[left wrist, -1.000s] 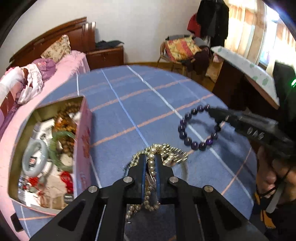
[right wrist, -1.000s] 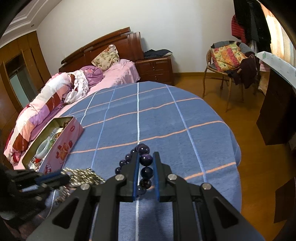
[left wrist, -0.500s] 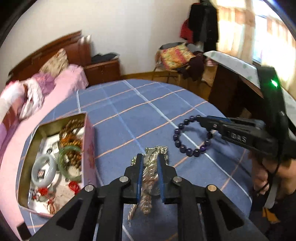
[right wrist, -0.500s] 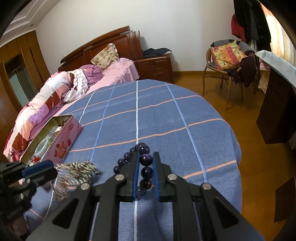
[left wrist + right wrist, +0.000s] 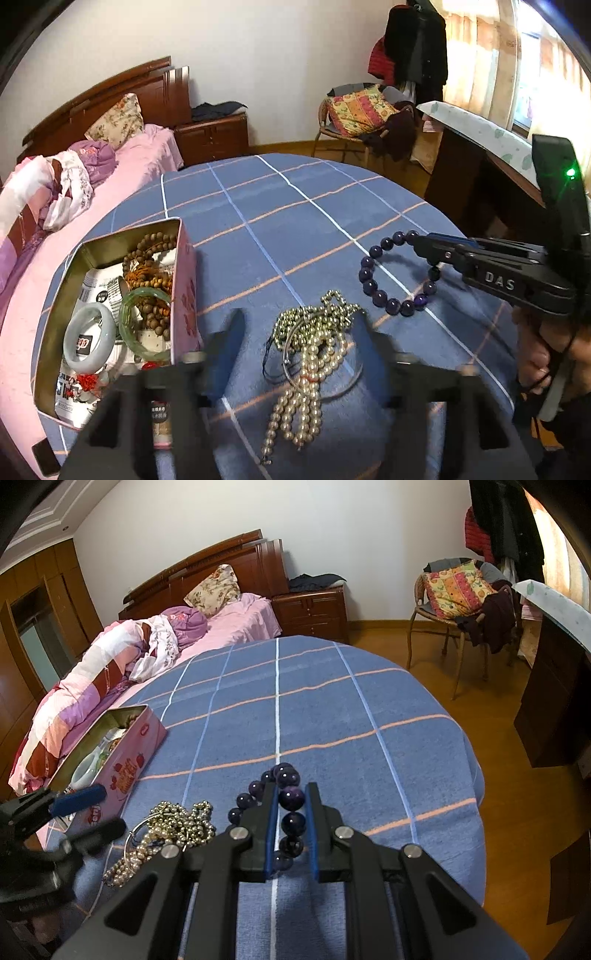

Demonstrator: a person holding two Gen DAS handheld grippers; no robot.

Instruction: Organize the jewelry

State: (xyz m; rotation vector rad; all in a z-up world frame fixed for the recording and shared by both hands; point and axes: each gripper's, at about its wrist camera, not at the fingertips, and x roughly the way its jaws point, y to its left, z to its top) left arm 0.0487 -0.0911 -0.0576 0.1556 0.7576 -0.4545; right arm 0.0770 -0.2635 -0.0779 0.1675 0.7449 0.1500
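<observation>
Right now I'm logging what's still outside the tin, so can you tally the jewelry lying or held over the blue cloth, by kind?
Purple bead bracelet, shut in the right gripper: 1
Pearl-coloured bead tangle with thin wire hoops, on the cloth between the open left gripper fingers: 1 pile; strands inside it cannot be counted
Total outside the pink tin: 2

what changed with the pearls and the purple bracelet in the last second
The left claw opened and let go of the pearl necklace bundle, which now lies loose on the blue tablecloth. The right claw stays shut on the purple bead bracelet; the pink tin is unchanged.
</observation>
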